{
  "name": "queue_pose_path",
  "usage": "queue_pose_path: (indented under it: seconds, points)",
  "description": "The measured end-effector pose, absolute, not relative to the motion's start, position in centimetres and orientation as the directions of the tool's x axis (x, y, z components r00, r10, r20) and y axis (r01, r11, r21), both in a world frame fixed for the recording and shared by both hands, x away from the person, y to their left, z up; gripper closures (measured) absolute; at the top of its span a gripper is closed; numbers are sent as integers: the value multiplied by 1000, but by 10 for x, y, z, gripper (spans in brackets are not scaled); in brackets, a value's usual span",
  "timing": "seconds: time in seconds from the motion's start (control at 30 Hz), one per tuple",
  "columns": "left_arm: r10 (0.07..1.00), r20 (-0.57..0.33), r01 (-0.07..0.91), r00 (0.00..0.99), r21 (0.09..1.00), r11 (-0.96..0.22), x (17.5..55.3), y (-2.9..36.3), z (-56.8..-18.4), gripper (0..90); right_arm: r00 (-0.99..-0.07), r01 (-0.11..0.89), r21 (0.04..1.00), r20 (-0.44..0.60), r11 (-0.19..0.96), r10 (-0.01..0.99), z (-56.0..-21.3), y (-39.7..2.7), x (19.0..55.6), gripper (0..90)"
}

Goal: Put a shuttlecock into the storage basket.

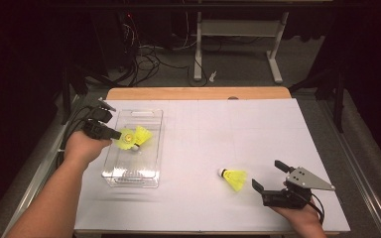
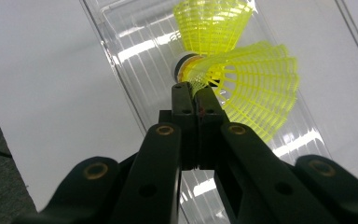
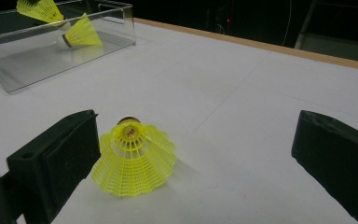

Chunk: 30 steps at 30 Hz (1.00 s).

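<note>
Pinching the netted plastic skirt of a yellow shuttlecock (image 2: 247, 88) over the clear, ribbed plastic tray (image 1: 110, 168) at the table's left, with the left gripper (image 2: 193, 91) clenched tight on the mesh rim. Lying inside the tray just beyond, a second shuttlecock (image 2: 212, 23), cork toward the held one. Reaching in from the tray's left side, left forearm angled up. Resting low at the near right, the right gripper (image 1: 268, 176), jaws spread wide, flanking a third shuttlecock (image 3: 135, 158) on the white table (image 1: 228, 129), untouched.
</note>
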<state>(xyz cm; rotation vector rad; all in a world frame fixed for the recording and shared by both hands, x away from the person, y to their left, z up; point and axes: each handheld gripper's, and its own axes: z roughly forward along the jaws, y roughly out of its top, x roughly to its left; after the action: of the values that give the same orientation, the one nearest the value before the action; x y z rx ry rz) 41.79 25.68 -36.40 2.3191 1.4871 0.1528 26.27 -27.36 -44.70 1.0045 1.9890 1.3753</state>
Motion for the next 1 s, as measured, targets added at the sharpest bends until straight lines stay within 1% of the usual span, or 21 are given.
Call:
queue_pose_path:
  seconds: [0.23,0.27,0.77,1.0]
  points:
    - [896,-95,854,435,360,-376,420,255,-369,895,-592,282,936,-4,211,806,-447,-273,263,13]
    - [896,-82,853,436,356,-382,420,254,-370,894,-592,282,936,-3,210,806,-447,-273,263,14]
    - [901,-64,862,428,330,-386,426,251,-379,893,-592,283,936,-2,210,806,-448,-274,263,14]
    - [895,-29,856,444,308,-415,426,249,-383,889,-593,285,935,-1,211,805,-448,-273,263,14]
